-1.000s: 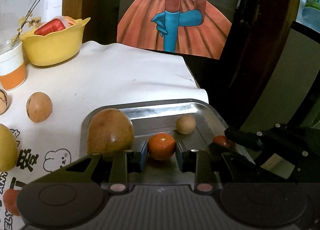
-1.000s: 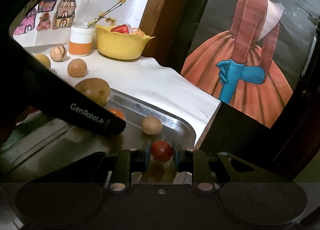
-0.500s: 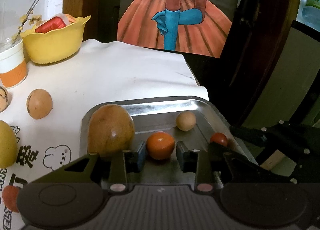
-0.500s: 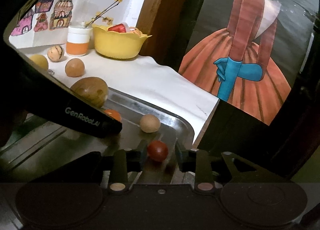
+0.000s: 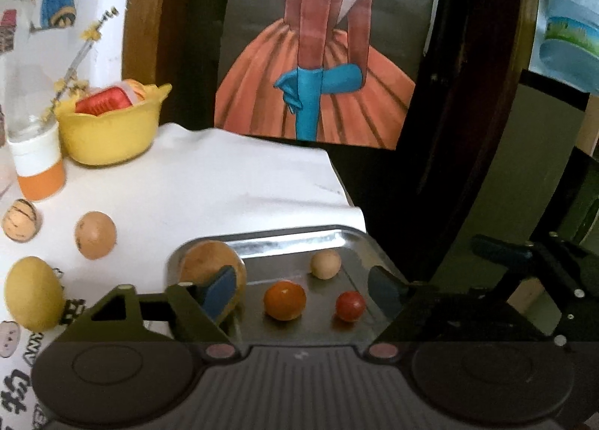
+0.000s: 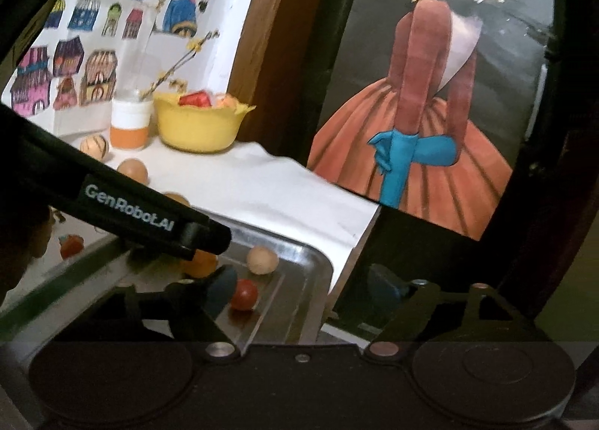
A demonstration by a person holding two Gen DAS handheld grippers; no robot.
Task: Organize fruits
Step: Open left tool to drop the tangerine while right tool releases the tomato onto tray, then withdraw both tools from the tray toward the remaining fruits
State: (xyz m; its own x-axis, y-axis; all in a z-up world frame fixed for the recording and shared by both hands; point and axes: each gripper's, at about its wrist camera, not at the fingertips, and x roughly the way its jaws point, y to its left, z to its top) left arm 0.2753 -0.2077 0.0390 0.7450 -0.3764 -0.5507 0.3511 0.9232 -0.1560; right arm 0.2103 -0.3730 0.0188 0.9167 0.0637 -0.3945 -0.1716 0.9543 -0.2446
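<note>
Where the white cloth-covered tabletop (image 5: pixel 224 182) runs off to the left, black printed characters and small cartoon faces show at its near edge, too cropped to read. On it sit a pale yellow oval fruit (image 5: pixel 33 293), a striped tan ball-shaped fruit (image 5: pixel 18 220), a brown round fruit (image 5: pixel 94 235), an orange-and-white cup (image 5: pixel 37 164) and a yellow plastic bowl (image 5: pixel 112 130). Further right lies the shiny metal tray (image 5: pixel 337 235), which carries a large brown mango-like fruit (image 5: pixel 209 261), a small orange tangerine (image 5: pixel 284 299), a small beige round fruit (image 5: pixel 325 263) and a small red tomato-like fruit (image 5: pixel 350 305). The left gripper (image 5: pixel 301 291) stands with its fingers spread wide and empty; half a second ago they flanked the tangerine closely, which now rests free on the tray. In the right wrist view its arm bears white lettering, "GenRobot.AI". The right gripper (image 6: pixel 303 285) is likewise wide apart and empty, having drawn back from the red fruit, which lies beside its left finger (image 6: pixel 221 285).
</note>
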